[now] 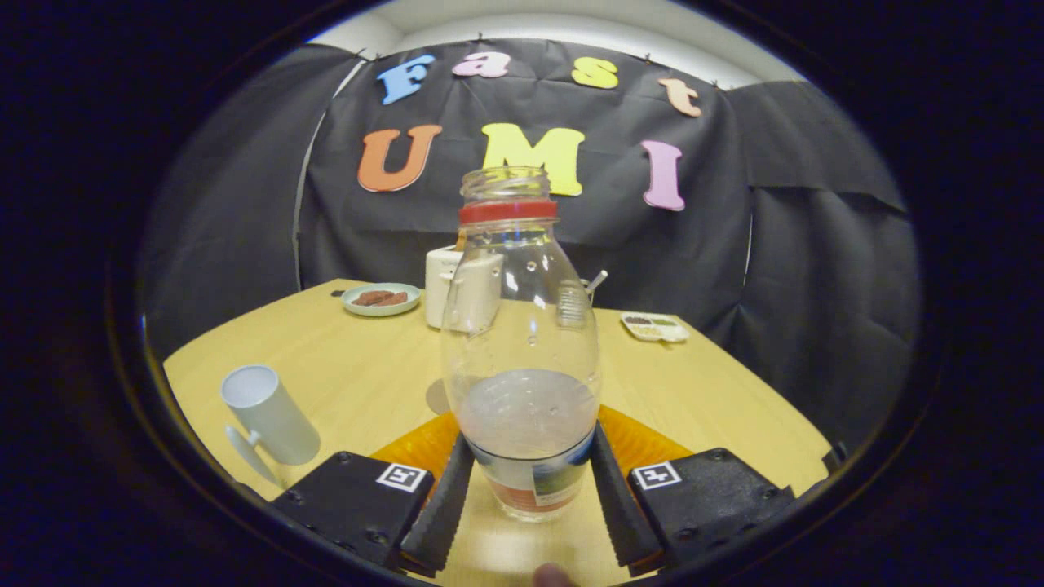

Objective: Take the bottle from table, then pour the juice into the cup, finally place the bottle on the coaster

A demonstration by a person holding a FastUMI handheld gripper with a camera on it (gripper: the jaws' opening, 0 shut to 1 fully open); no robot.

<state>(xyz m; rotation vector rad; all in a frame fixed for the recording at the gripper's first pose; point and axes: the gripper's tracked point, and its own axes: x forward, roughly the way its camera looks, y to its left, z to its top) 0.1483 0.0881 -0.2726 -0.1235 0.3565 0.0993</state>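
Note:
A clear bottle (pixel 522 342) with a red ring at its open neck stands upright between my fingers, holding a little pale liquid in its lower half. My gripper (pixel 532 440) is shut on the bottle, one finger pressing each side of its lower body near the label. An orange coaster (pixel 644 444) lies on the wooden table (pixel 367 367) just behind and to both sides of the bottle's base; I cannot tell whether the base rests on it. A white cup (pixel 269 416) with a handle stands to the left of the fingers, tilted by the lens.
Beyond the bottle stand a white box-shaped appliance (pixel 447 285), a small plate (pixel 381 298) with brown food to its left, and a small divided tray (pixel 655 326) to the right. The table's far edge meets the black cloth wall.

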